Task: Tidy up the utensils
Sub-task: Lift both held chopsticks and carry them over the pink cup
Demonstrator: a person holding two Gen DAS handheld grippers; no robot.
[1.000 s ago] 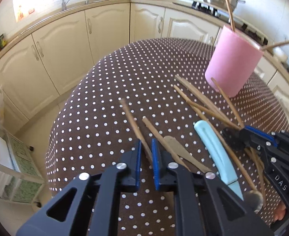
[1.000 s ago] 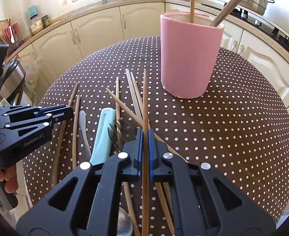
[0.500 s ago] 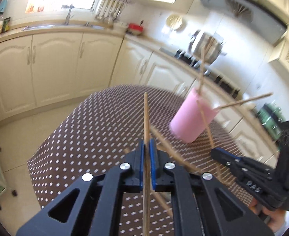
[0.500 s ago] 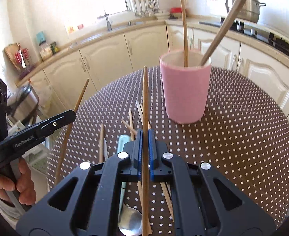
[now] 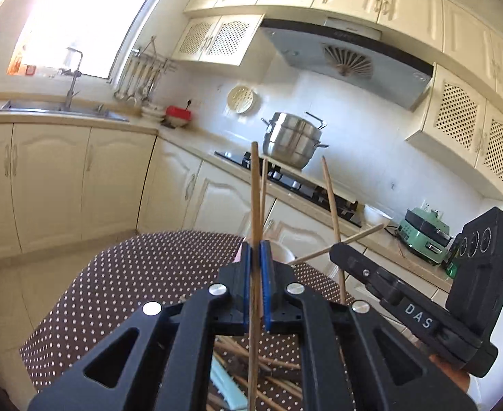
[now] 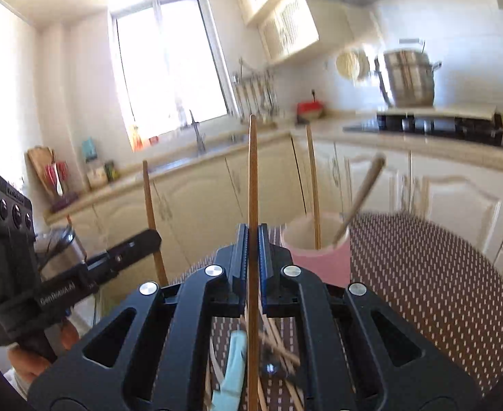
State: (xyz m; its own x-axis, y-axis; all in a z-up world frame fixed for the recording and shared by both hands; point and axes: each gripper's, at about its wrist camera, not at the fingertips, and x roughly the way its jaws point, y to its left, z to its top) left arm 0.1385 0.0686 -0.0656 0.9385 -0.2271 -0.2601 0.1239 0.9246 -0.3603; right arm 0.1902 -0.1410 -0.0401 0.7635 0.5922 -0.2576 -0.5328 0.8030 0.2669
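My left gripper (image 5: 256, 257) is shut on a wooden chopstick (image 5: 255, 198) that stands upright, lifted above the table. My right gripper (image 6: 252, 239) is shut on another wooden chopstick (image 6: 252, 171), also upright. The pink cup (image 6: 323, 258) stands on the dotted table just beyond and right of the right gripper, with two wooden sticks in it; in the left wrist view only its rim (image 5: 280, 248) shows behind the fingers. Several wooden chopsticks (image 6: 275, 342), a light blue handled utensil (image 6: 232, 370) and a spoon lie on the table below both grippers.
The round table has a brown polka-dot cloth (image 6: 433, 284). Cream cabinets, a sink (image 5: 60, 108), a hob with a steel pot (image 5: 292, 140) and a green appliance (image 5: 422, 234) surround it. The right gripper (image 5: 422, 308) shows in the left wrist view, the left gripper (image 6: 46, 284) in the right.
Both grippers have risen from the table and tilted upward, each carrying its chopstick. The left gripper closed on its chopstick on the table a second ago.
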